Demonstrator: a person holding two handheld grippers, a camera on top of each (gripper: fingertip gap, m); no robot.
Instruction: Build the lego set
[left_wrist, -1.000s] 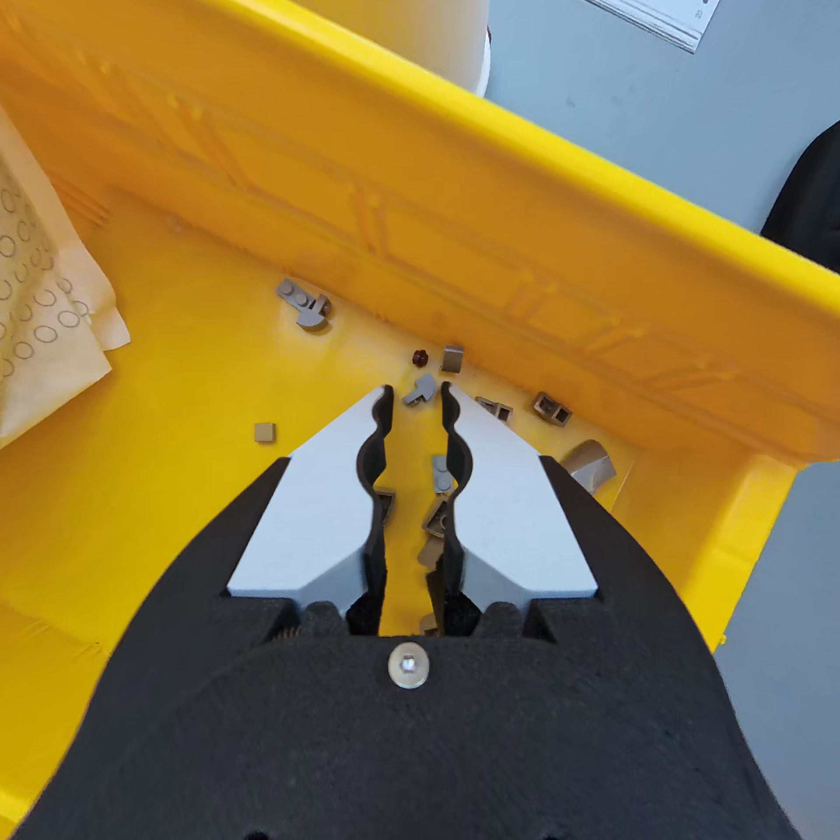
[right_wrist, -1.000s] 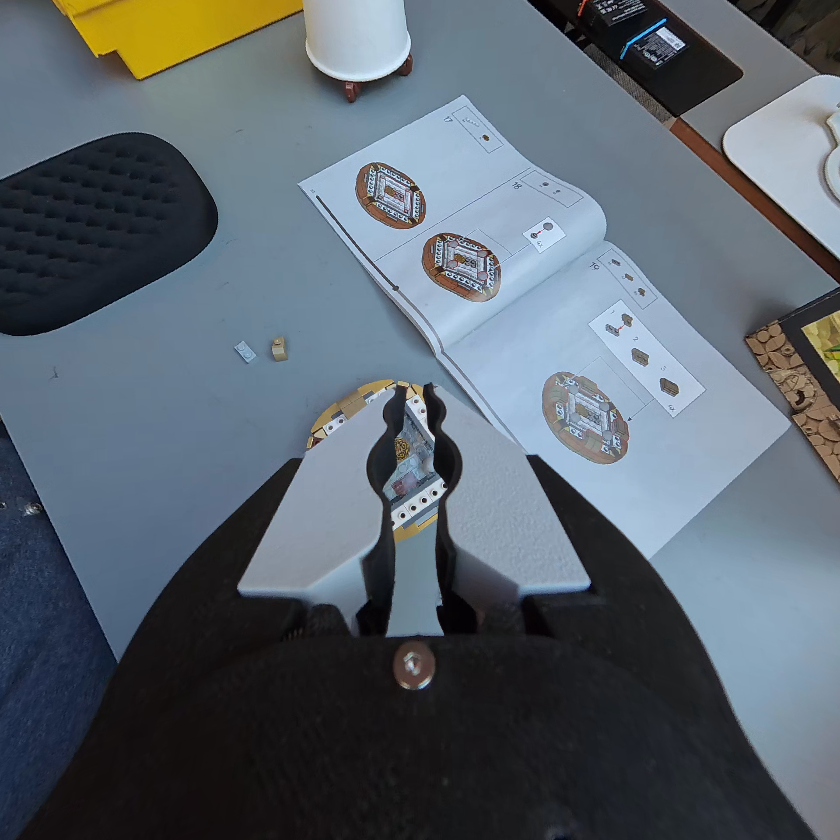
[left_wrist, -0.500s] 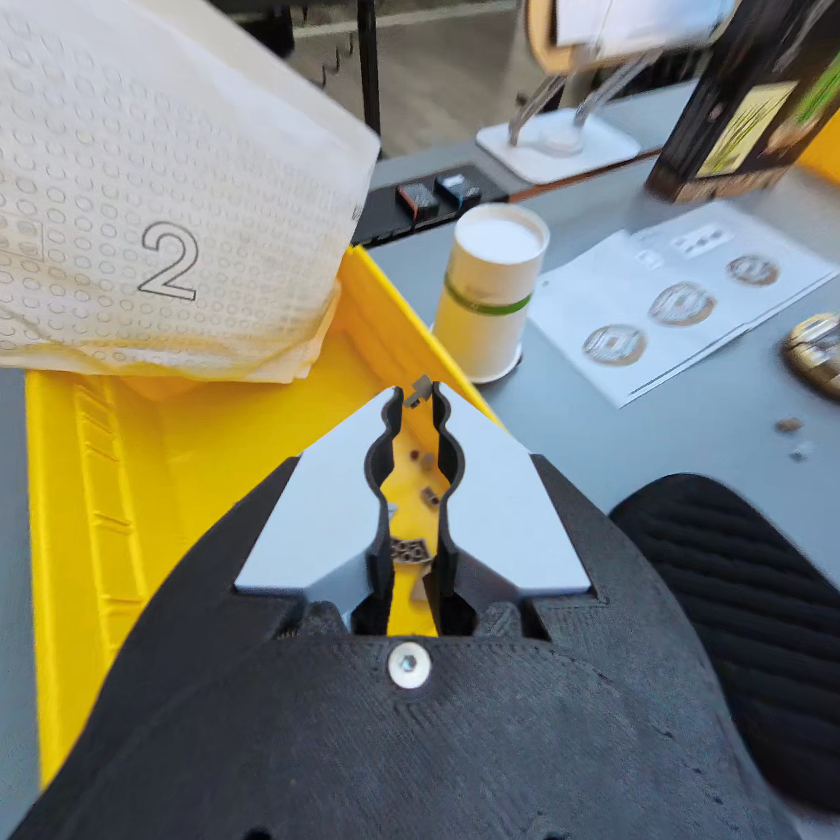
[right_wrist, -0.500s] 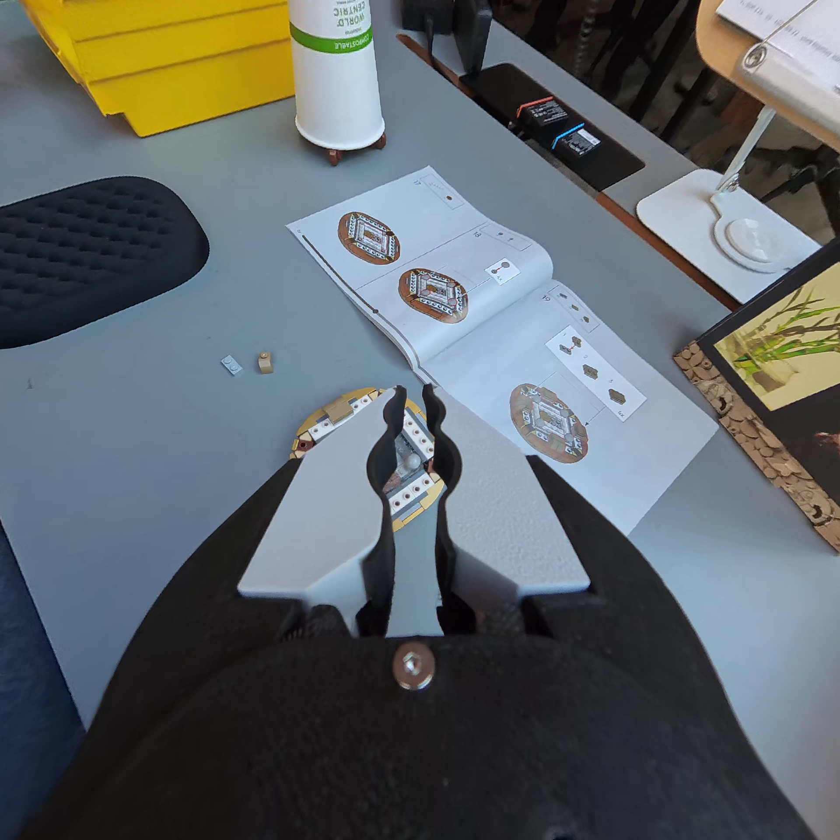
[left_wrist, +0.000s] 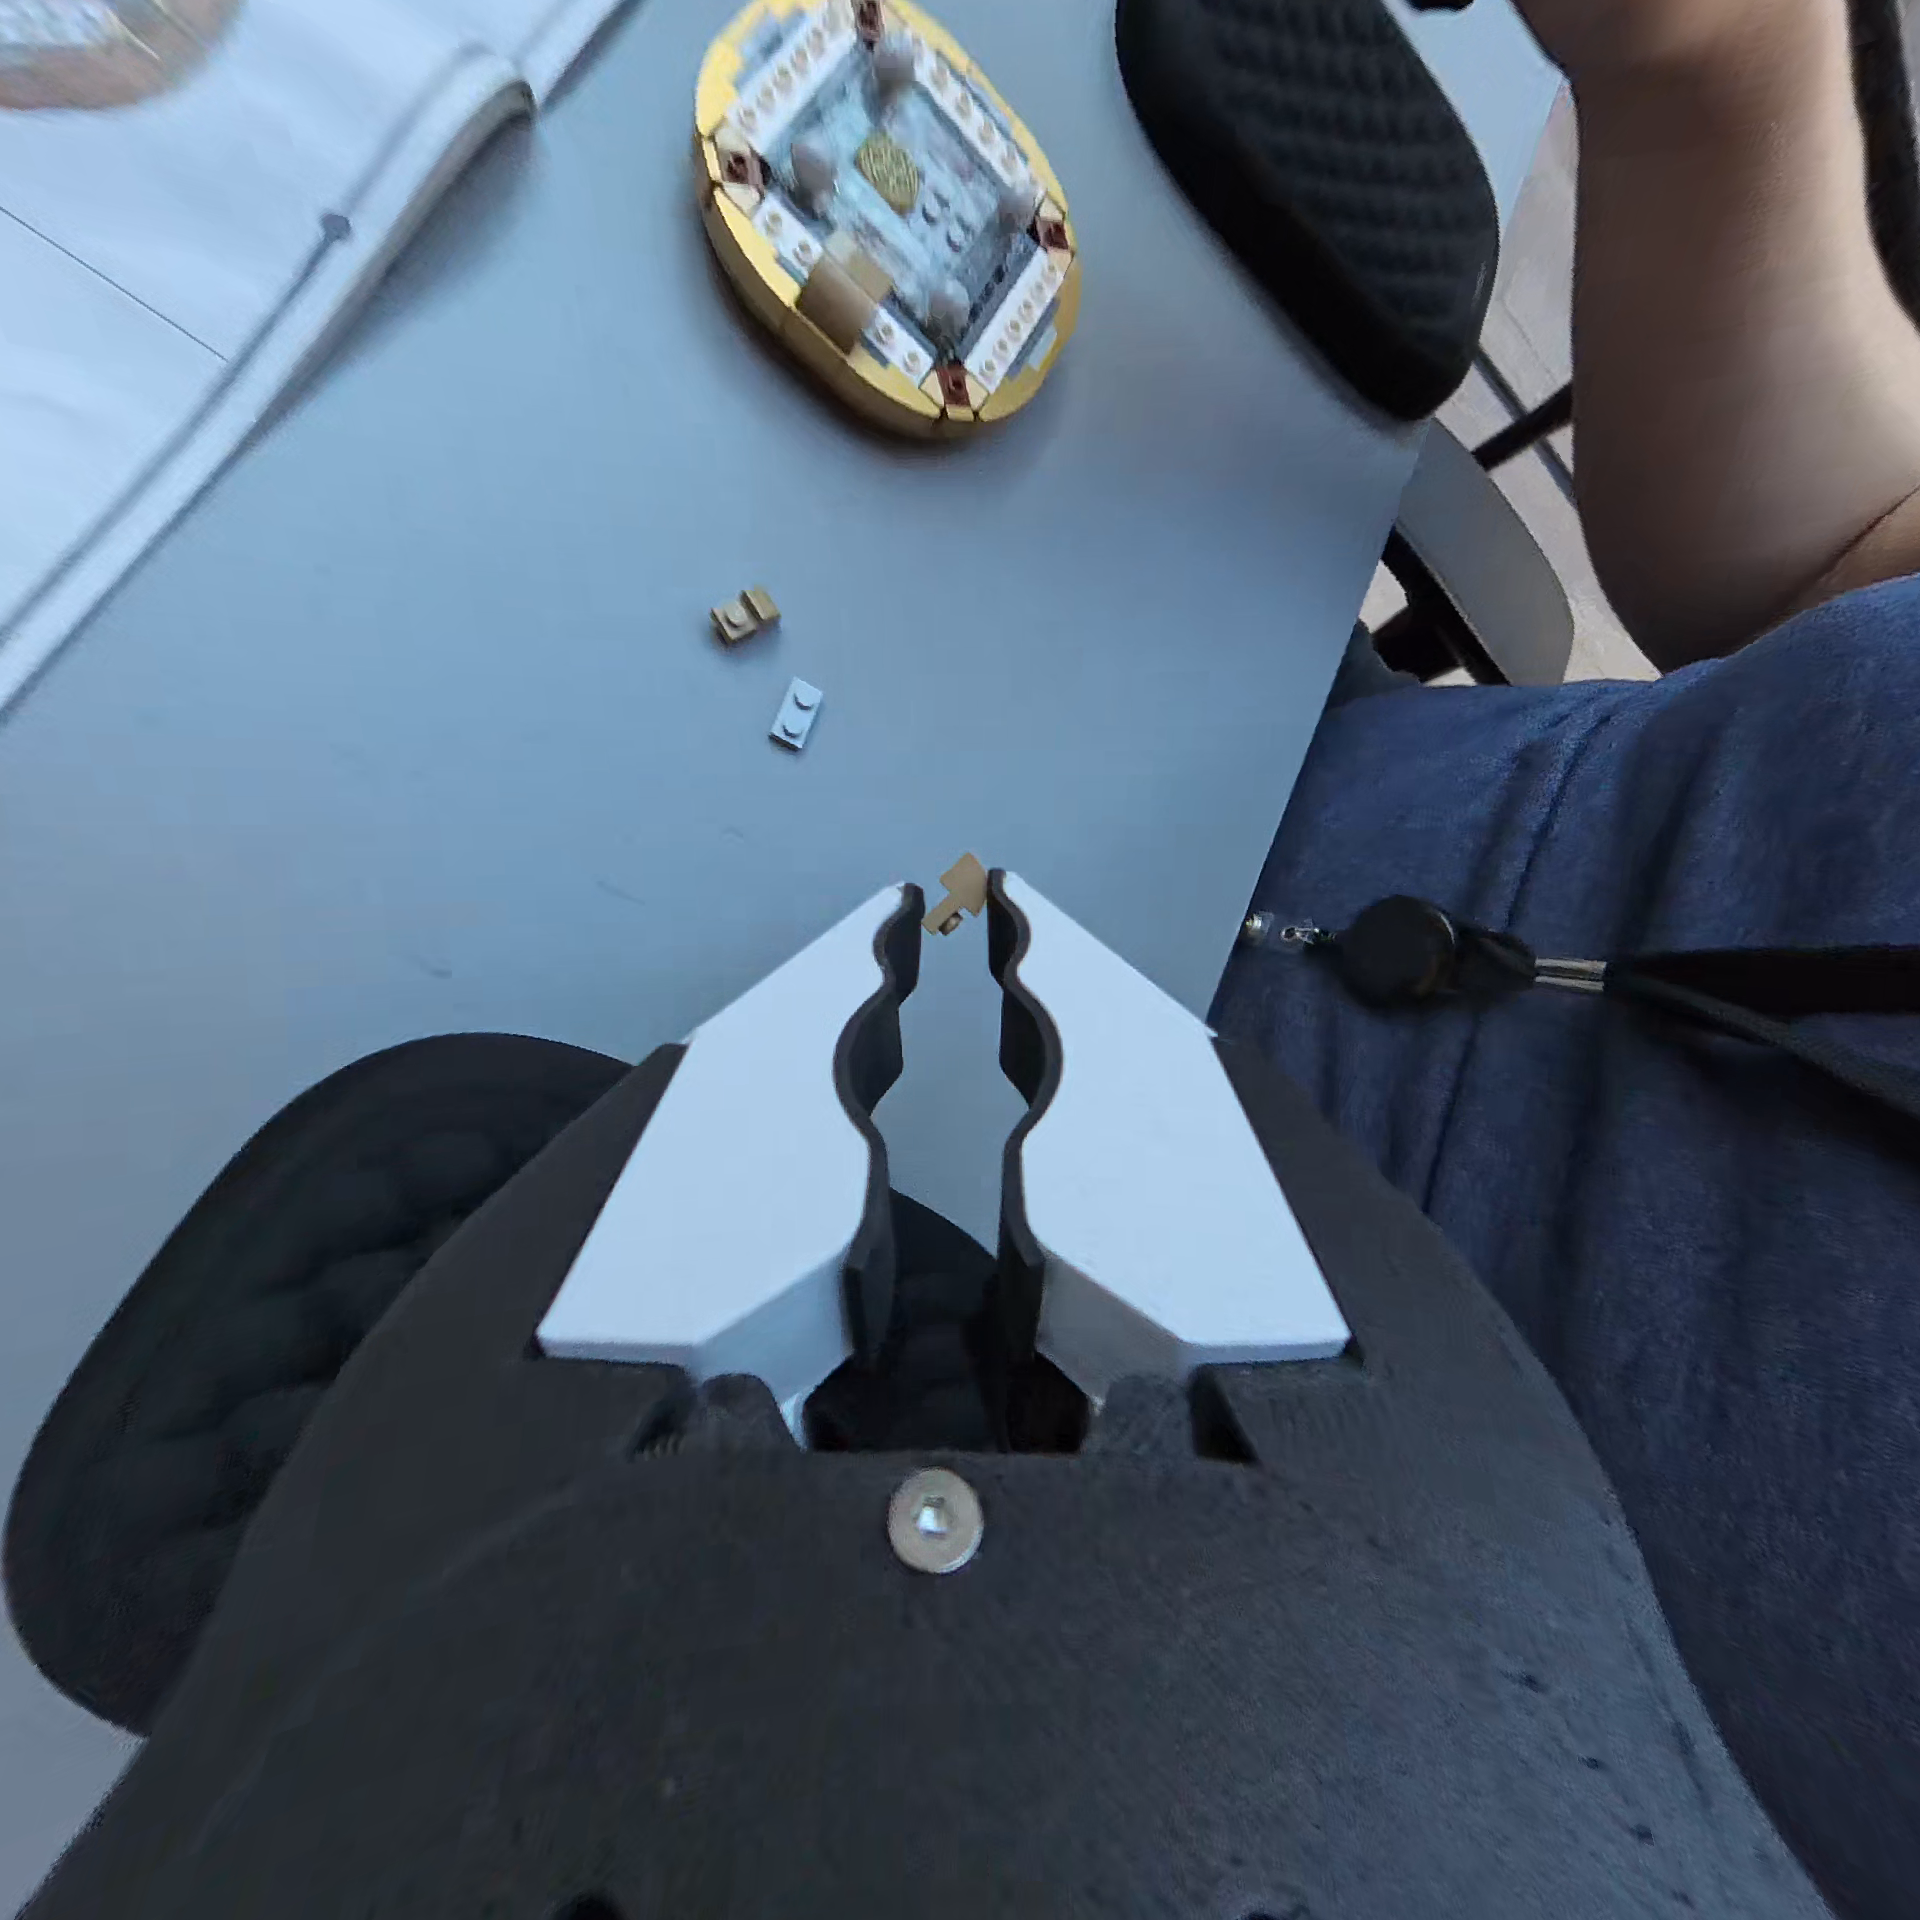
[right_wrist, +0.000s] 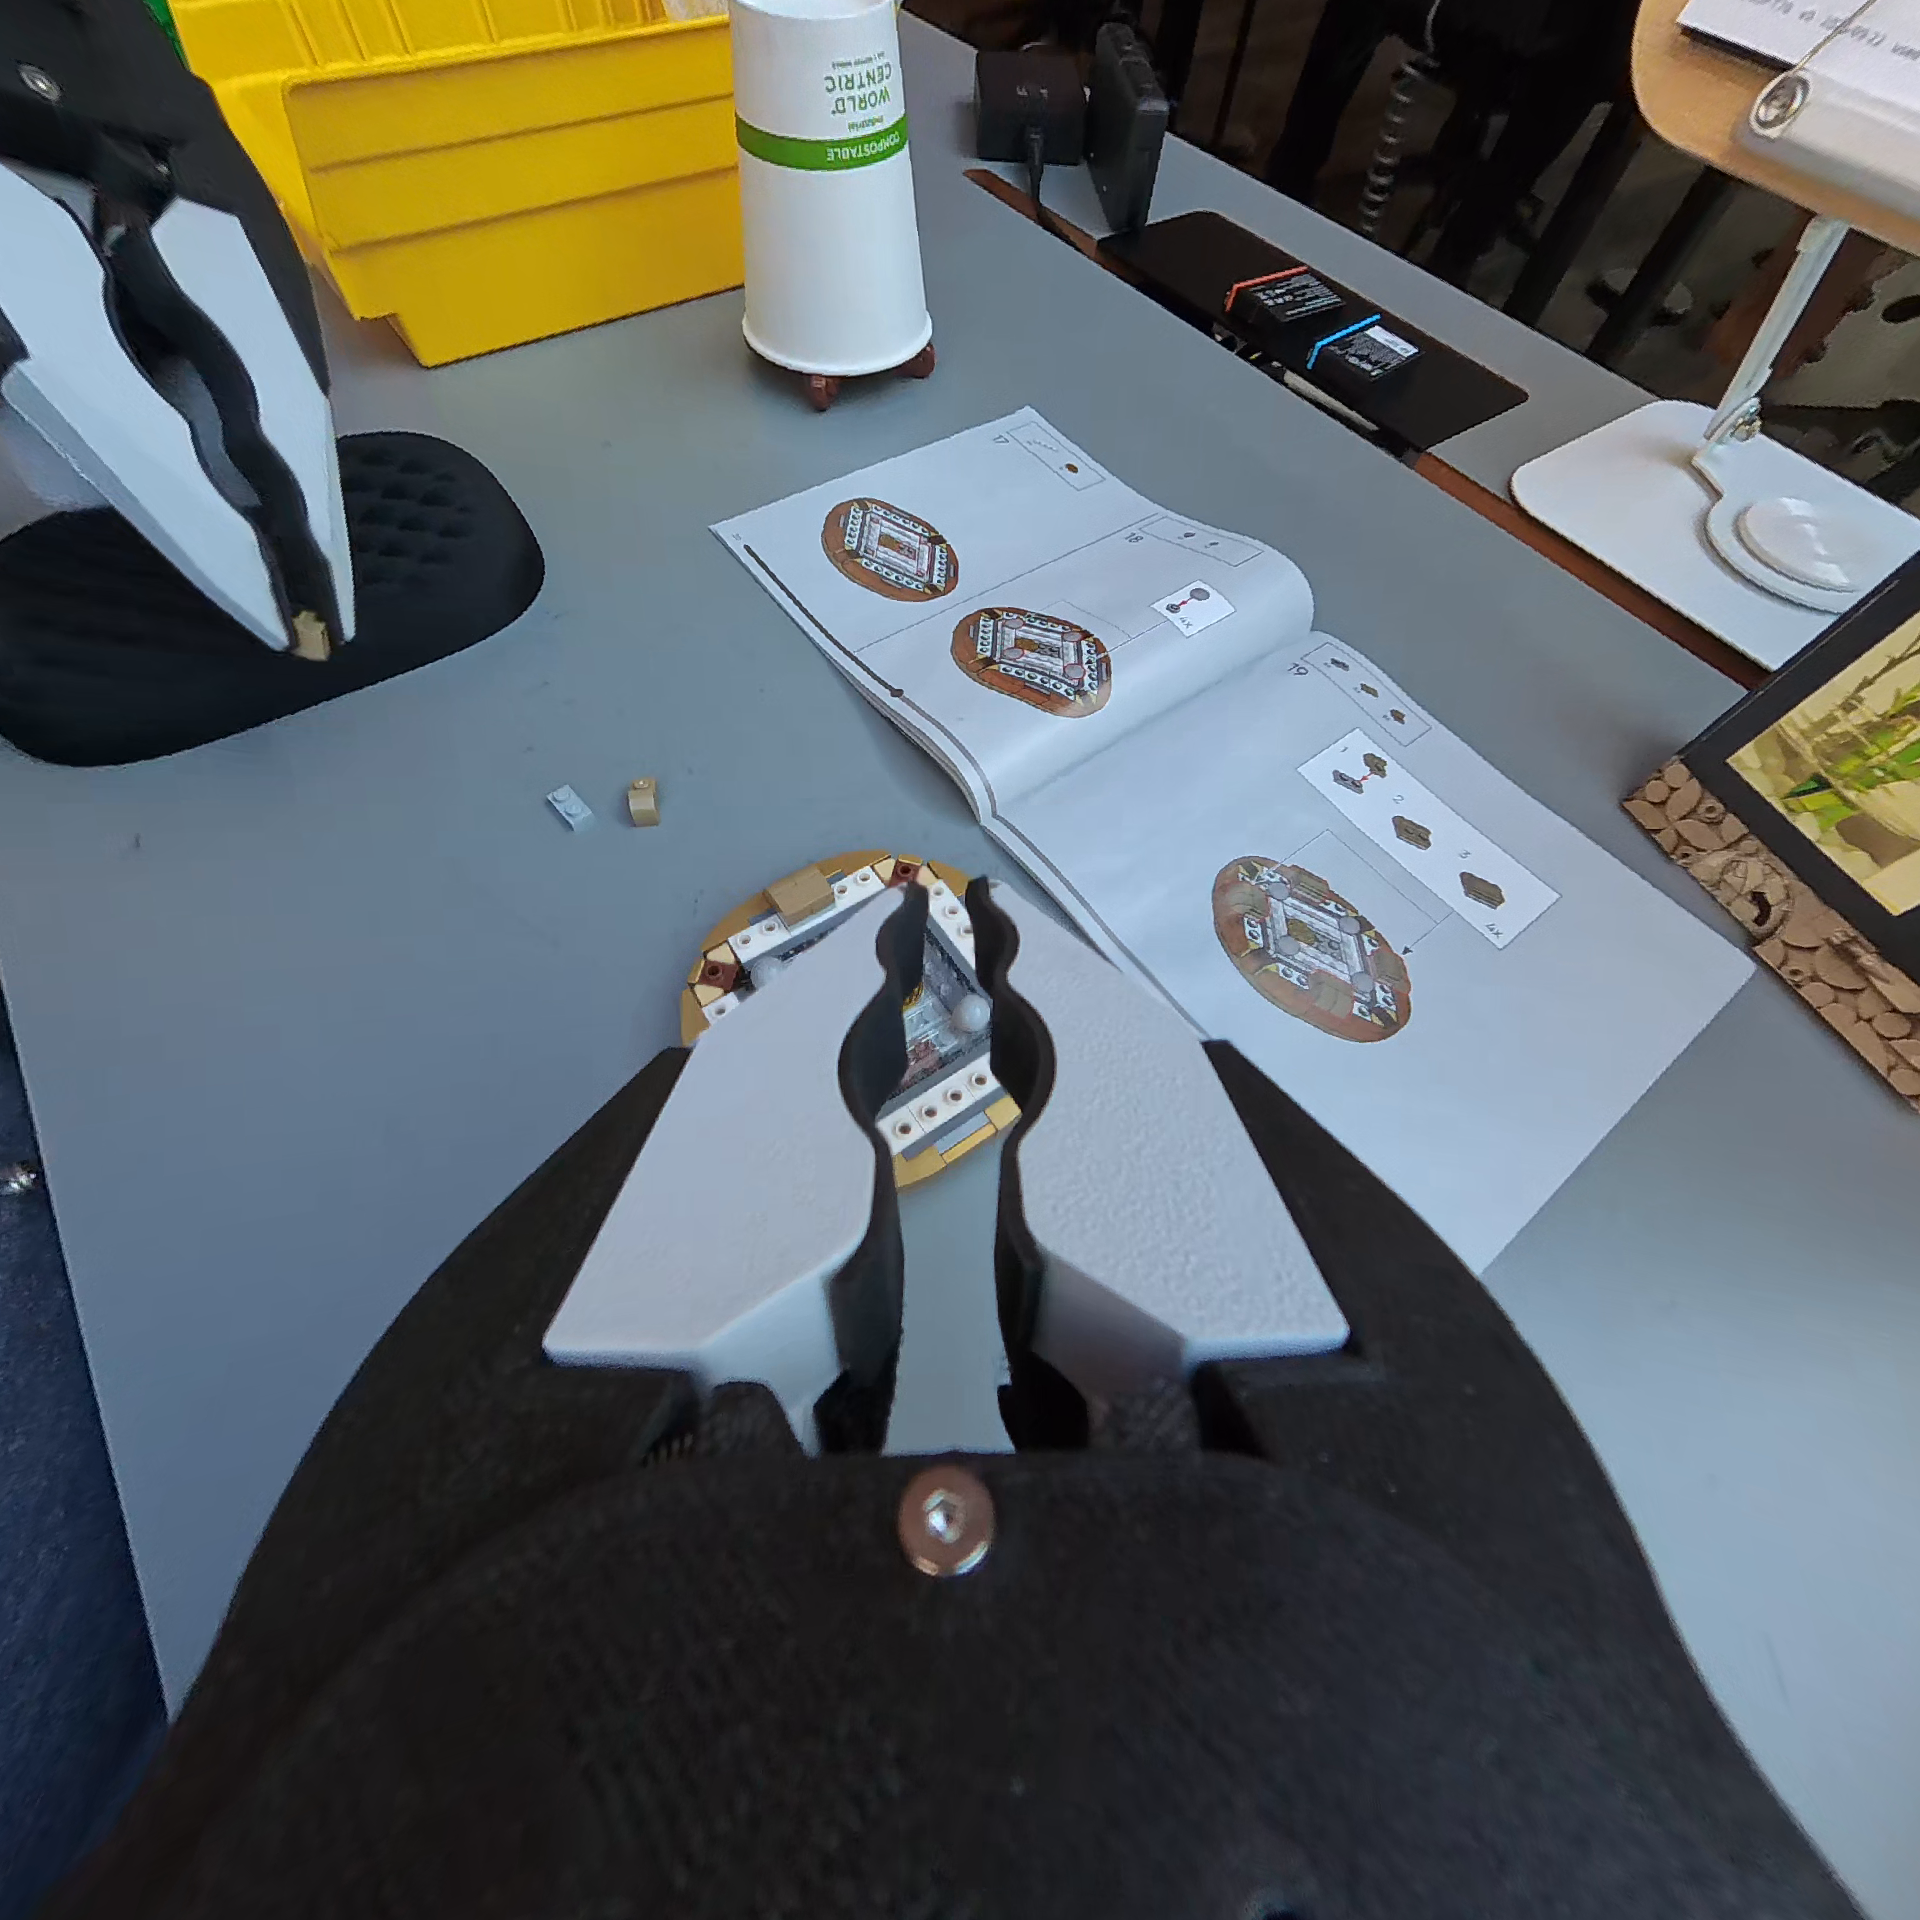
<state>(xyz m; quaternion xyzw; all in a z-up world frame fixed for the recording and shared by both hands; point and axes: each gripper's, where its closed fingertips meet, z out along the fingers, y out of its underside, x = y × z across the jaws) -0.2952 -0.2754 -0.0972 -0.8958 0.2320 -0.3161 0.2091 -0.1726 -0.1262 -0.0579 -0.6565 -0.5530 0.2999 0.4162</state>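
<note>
My left gripper (left_wrist: 956, 896) is shut on a small tan lego piece (left_wrist: 962, 885) and holds it above the grey table near its front edge. It also shows in the right wrist view (right_wrist: 312, 629), over a black pad. A round gold-rimmed lego build (left_wrist: 888, 208) lies on the table beyond it. My right gripper (right_wrist: 948, 896) hovers just over that build (right_wrist: 800, 904), with its jaws a narrow gap apart and nothing between them. A loose tan piece (left_wrist: 744, 618) (right_wrist: 643, 803) and a light grey two-stud plate (left_wrist: 797, 713) (right_wrist: 570, 806) lie between the left gripper and the build.
An open instruction booklet (right_wrist: 1195, 748) lies right of the build. A yellow bin (right_wrist: 499, 177) and a white cup (right_wrist: 831, 208) stand at the back. Two black pads (right_wrist: 436, 561) (left_wrist: 1320, 177) lie on the table. A picture box (right_wrist: 1818, 810) is at the right. Some 20 cm of space lies between my two pairs of fingers. To reach the light grey two-stud plate (right_wrist: 570, 806) in a straight line is about 7 cm for my left fingers, about 20 cm for my right.
My left gripper closed on a small piece in the yellow bin, lifted it out and swung it over the table toward the loose pieces. My right gripper stayed over the build.
</note>
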